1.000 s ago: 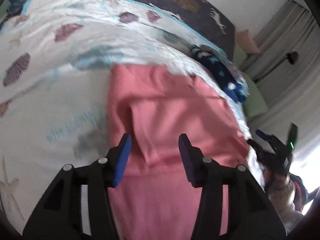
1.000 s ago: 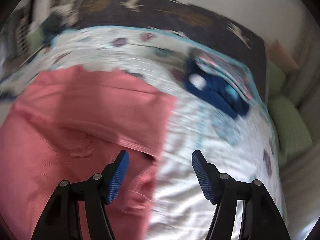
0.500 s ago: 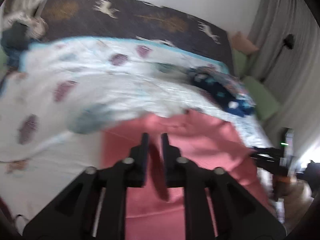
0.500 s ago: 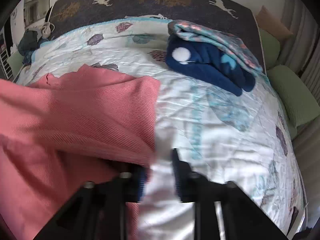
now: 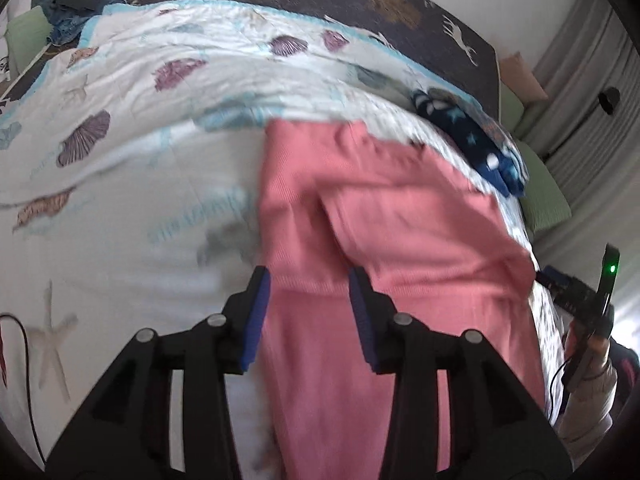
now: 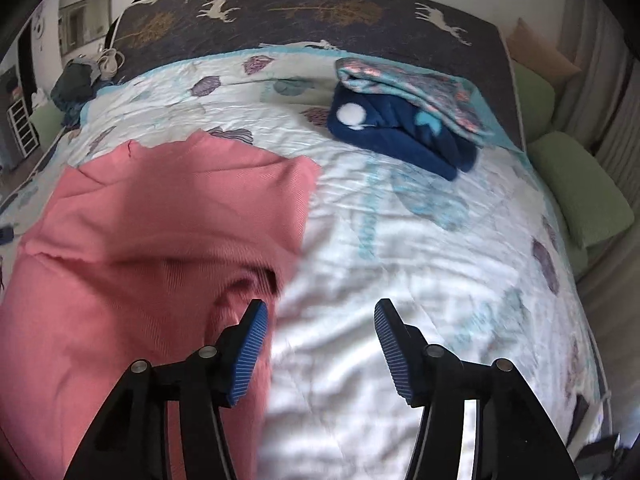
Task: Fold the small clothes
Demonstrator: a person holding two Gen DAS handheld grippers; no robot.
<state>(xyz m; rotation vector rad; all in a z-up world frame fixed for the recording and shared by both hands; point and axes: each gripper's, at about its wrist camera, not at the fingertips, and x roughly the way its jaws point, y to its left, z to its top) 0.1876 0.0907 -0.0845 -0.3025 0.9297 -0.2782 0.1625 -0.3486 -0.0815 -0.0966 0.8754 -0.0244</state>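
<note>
Garment: pink ribbed garment [image 5: 400, 208] spread on the shell-print quilt [image 5: 120, 184], its upper part doubled over so a hem edge runs across the cloth.
Left gripper: left gripper [image 5: 309, 300] hangs over the garment's left side, jaws parting; the hem edge shows in the gap between the blue pads [image 5: 256, 320], which do not press on the cloth.
Right gripper: right gripper [image 6: 320, 334] sits at the garment's right border, jaws parting and released.
Cloth against right jaws: the pink edge [image 6: 256, 264] lies just by the left pad; only quilt [image 6: 400, 240] shows between the pads.
Folded pile: navy garment [image 6: 396, 136] with a patterned piece on top lies well apart, near the dark deer-print blanket [image 6: 320, 20].
Bedside: green cushions [image 6: 580, 184] along the quilt's right edge.
</note>
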